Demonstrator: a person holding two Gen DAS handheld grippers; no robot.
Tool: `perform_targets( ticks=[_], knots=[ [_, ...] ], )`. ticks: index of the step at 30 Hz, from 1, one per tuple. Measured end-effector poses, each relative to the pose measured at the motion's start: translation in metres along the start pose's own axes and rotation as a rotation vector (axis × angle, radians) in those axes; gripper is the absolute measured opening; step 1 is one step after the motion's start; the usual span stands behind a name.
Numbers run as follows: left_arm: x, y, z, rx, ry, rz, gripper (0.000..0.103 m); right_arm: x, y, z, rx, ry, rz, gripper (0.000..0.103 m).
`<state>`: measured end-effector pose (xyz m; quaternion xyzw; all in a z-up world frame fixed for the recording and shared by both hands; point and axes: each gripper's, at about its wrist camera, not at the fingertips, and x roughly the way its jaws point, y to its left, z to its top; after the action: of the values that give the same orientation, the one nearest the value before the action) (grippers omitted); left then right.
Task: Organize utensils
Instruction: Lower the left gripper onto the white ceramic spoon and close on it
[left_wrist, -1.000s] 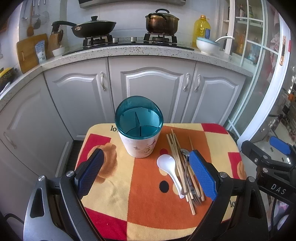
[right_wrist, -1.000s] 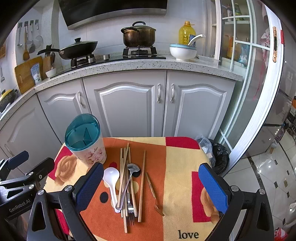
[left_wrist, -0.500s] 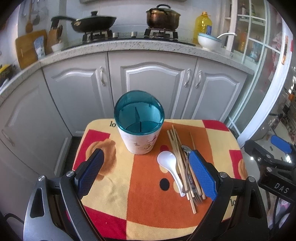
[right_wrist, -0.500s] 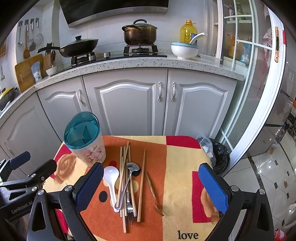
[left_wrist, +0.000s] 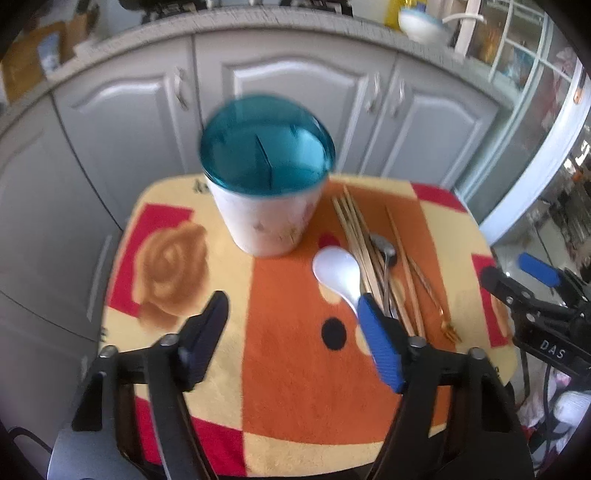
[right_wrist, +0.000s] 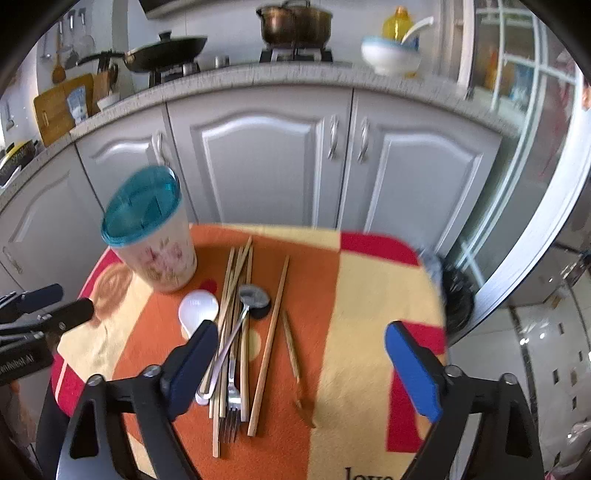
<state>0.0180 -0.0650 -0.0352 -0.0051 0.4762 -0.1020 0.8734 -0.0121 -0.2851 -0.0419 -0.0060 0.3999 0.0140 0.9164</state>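
Observation:
A white utensil holder with a teal divided top (left_wrist: 266, 173) stands upright at the back left of a small cloth-covered table (left_wrist: 295, 387); it also shows in the right wrist view (right_wrist: 151, 229). Beside it lie a white ceramic spoon (left_wrist: 338, 271), several wooden chopsticks (right_wrist: 236, 280), a metal spoon (right_wrist: 253, 295), a metal fork (right_wrist: 232, 402) and a small fork (left_wrist: 448, 328). My left gripper (left_wrist: 291, 325) is open and empty above the table's front, its right finger over the white spoon's handle. My right gripper (right_wrist: 301, 350) is open and empty above the utensil pile.
Grey kitchen cabinets (right_wrist: 266, 158) stand close behind the table. The counter holds a pan (right_wrist: 166, 48), a pot (right_wrist: 295, 22) and a white bowl (right_wrist: 391, 55). A black bin (right_wrist: 458, 299) sits right of the table. A glass door (right_wrist: 535, 110) is at the right.
Both grippers have moved forward and down toward the table. The holder and utensils now look larger and closer. Nothing has been picked up.

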Motion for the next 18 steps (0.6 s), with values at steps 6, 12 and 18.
perform_targets(
  ticks=[6,12,18],
  knots=[
    [0.047,0.008,0.002,-0.104,0.074,-0.030,0.043,0.041,-0.013,-0.007,0.041,0.088,0.084,0.063],
    [0.078,0.011,0.012,-0.189,0.074,-0.037,0.043,0.074,-0.022,0.001,0.082,0.148,0.153,0.054],
    [0.103,0.003,0.016,-0.209,0.094,-0.022,0.043,0.096,-0.011,0.013,0.107,0.191,0.264,0.045]
  ],
)
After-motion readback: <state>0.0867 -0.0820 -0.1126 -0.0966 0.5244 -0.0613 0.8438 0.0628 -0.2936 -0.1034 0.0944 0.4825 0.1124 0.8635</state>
